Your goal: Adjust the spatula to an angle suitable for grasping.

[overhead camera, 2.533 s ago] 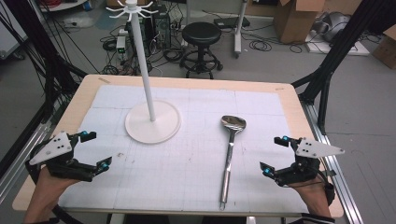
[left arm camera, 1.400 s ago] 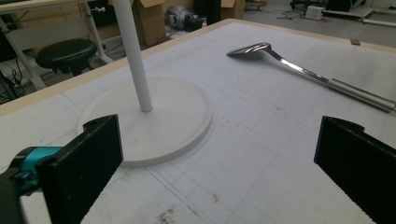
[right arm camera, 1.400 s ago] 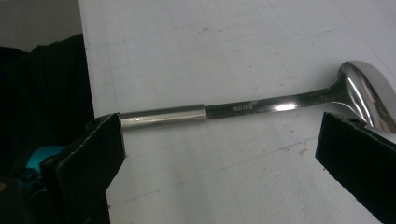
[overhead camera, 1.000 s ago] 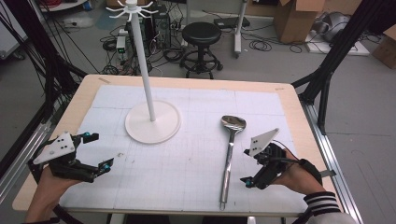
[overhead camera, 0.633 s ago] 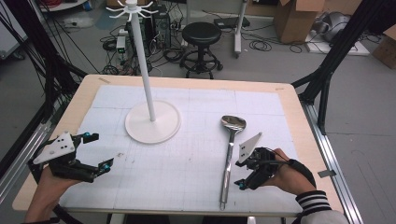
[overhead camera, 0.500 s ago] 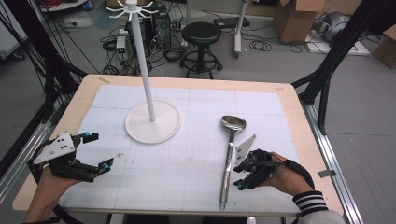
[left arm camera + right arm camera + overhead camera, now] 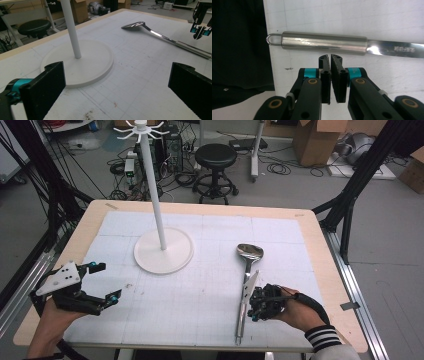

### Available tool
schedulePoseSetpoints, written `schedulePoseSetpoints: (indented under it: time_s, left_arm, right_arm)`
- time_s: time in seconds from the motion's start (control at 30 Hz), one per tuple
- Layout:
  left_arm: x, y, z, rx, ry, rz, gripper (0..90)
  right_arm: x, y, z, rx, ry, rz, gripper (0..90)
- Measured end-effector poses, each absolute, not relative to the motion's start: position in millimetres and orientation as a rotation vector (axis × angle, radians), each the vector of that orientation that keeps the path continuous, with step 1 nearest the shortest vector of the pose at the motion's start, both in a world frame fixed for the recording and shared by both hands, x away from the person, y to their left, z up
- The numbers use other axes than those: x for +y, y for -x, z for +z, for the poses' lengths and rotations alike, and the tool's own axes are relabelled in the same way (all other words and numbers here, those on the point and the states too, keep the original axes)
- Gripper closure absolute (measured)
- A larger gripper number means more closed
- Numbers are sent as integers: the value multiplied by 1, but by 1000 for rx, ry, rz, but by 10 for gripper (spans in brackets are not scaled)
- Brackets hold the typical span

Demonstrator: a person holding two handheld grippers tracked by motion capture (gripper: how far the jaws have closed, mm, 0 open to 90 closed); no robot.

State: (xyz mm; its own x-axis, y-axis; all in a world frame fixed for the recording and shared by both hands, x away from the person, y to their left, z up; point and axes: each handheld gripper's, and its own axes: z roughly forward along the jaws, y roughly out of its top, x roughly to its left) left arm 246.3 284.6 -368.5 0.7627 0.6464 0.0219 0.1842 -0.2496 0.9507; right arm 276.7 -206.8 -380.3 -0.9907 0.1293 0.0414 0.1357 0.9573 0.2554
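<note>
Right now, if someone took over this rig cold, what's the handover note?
Right gripper: jaws have just been closing and are shut with nothing between them, tips beside the handle of the steel ladle, not gripping it.
Left gripper: open, idle at the left of the table, holding nothing.
Ladle lies flat on the white mat, bowl toward the far edge, right of the white hook stand.
Done: right hand's approach to the handle.
Left: reopen, grip the handle, lift; probably hang it by its end loop on the stand.

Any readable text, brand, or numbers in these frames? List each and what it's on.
Stamped marking on the flat shank of the long stainless steel ladle: present in the right gripper view, too blurred to read.
White gridded table mat: printed grid lines, no legible text.
Brown cardboard boxes behind the table: no legible label.
</note>
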Motion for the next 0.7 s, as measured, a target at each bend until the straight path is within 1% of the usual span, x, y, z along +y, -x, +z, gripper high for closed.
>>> schedulePoseSetpoints:
  time_s: [0.07, 0.37, 0.7]
  left_arm:
    - [285, -246, -368, 644, -1804, 499, 17]
    - [285, -246, -369, 645, -1806, 497, 17]
    - [285, -247, -369, 653, -1802, 496, 17]
  right_arm:
    - [-205, -276, -382, -3090, 217, -375, 894]
    - [-199, -277, -392, -3106, 230, -273, 896]
    - [-193, -277, -399, -3116, 247, -241, 896]
